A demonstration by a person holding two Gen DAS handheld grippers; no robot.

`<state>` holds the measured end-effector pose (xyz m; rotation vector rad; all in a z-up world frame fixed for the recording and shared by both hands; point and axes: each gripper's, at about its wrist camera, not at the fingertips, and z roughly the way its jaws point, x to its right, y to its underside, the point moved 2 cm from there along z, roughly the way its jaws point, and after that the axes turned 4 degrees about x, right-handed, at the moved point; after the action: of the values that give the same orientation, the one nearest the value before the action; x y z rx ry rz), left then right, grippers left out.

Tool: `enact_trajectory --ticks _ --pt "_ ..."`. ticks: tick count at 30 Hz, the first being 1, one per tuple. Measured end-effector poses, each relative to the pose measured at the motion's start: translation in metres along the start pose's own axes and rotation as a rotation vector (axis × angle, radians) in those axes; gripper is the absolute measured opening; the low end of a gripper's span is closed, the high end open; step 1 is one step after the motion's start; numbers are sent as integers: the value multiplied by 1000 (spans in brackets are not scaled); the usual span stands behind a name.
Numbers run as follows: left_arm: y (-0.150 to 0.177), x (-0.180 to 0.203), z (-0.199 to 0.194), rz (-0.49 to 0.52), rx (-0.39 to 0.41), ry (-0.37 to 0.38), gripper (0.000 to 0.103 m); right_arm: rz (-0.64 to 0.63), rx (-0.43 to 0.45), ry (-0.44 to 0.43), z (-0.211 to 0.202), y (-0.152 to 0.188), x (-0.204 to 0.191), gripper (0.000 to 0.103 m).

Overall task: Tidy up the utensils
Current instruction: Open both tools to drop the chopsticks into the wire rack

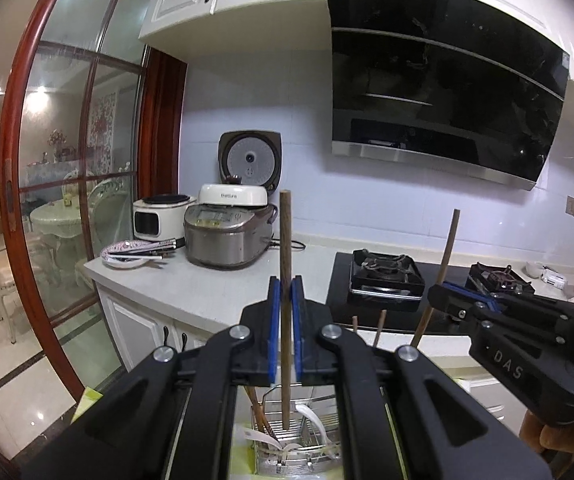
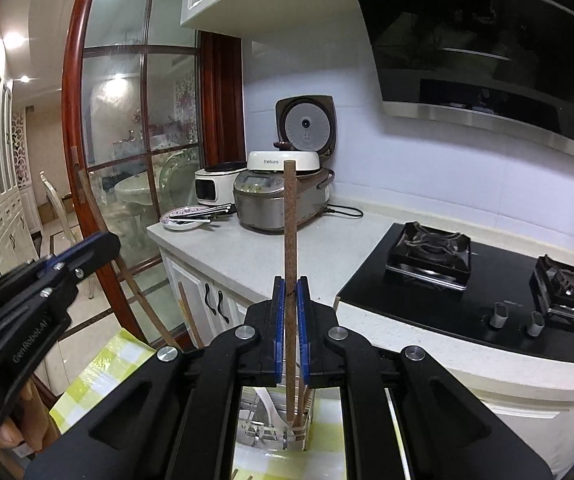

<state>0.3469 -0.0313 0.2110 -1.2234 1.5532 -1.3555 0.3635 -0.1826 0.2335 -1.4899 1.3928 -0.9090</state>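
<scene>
We grip one wooden chopstick (image 1: 285, 240) per tool, left tool (image 1: 285, 292) and right tool (image 2: 291, 292) clamped tight, upright above wire utensil rack (image 1: 299, 432), frame bottom, for sorting.

Black grippers carry blue pads (image 1: 274, 320). Each clamped chopstick (image 1: 285, 248) is brown wood. Below it, the wire basket (image 1: 287, 440) is silver, its spoons (image 1: 307, 416) white, on a yellow-and-white checked cloth (image 2: 99, 376). Behind the chopstick, a brown-and-silver rice cooker (image 1: 229, 236); right of it, a black hob (image 2: 467, 296).
</scene>
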Motion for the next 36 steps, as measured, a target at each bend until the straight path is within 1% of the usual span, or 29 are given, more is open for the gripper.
enact_trajectory --ticks 10,17,22,25,28,30,32,36 --pt "31 -19 36 -43 -50 -19 6 21 -34 -9 39 21 5 8" --pt "51 -28 46 -69 -75 -25 6 33 -71 -6 55 39 7 8" --pt "64 -31 52 -73 -100 -30 6 38 -99 -11 67 55 6 8" --pt "72 -31 55 -71 -116 -31 6 39 -101 -13 72 64 7 8" --pt "79 -34 57 -88 -135 -34 7 40 -126 -12 78 72 8 8" --pt "83 -35 58 -93 -149 -36 11 45 -141 -1 82 79 10 8" --pt "86 -36 59 -99 -160 -31 24 60 -159 0 84 83 13 9" --pt "89 -34 55 -94 -161 -28 27 65 -169 15 84 86 16 11"
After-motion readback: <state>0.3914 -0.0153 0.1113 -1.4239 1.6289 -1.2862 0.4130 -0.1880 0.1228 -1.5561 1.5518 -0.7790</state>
